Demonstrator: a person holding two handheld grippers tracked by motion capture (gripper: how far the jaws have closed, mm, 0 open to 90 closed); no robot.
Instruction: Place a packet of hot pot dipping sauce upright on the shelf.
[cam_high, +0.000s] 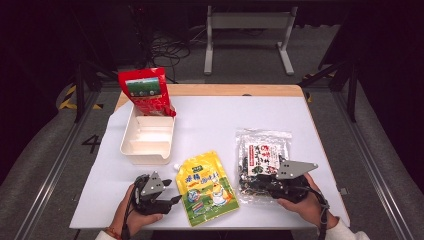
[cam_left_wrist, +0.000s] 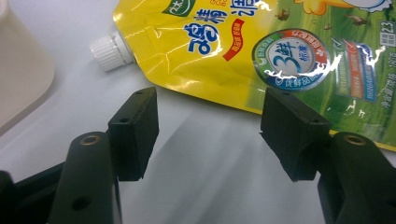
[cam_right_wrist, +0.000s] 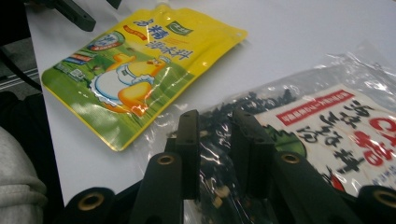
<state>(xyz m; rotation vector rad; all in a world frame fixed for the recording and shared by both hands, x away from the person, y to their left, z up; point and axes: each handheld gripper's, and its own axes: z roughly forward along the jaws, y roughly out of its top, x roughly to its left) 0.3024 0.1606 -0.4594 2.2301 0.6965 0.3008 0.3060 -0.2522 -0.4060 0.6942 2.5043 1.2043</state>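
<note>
While the person's hands rested at the near edge of the white worktop (cam_high: 210, 120), the right tool (cam_right_wrist: 217, 116) was closed on the near end of a clear bag of dark dried pieces (cam_high: 262, 160), its two black jaws pinching the crinkled plastic between them. That bag lay flat at the right of the worktop, and its white label carried red and black East Asian characters and a red banner that I could not read. The left tool (cam_left_wrist: 208, 119) stood open with nothing between its jaws, poised over bare worktop just beside the yellow spout pouch (cam_high: 206, 187). The pouch lay flat between the two tools, its white screw cap (cam_left_wrist: 108, 51) pointing away from the person towards the white bin (cam_high: 148, 135). Blue characters ran across its yellow top, a round badge showed a large "3", and a cartoon chicken stood on the green lower half; the small print was too fine to read. The pouch's lower edge came near the worktop's front edge. The white bin stood at the far left, and a red packet (cam_high: 146, 92) with a green picture panel leaned upright at the bin's far end. Between the bin and the clear bag the worktop was open, as was the far right corner.
</note>
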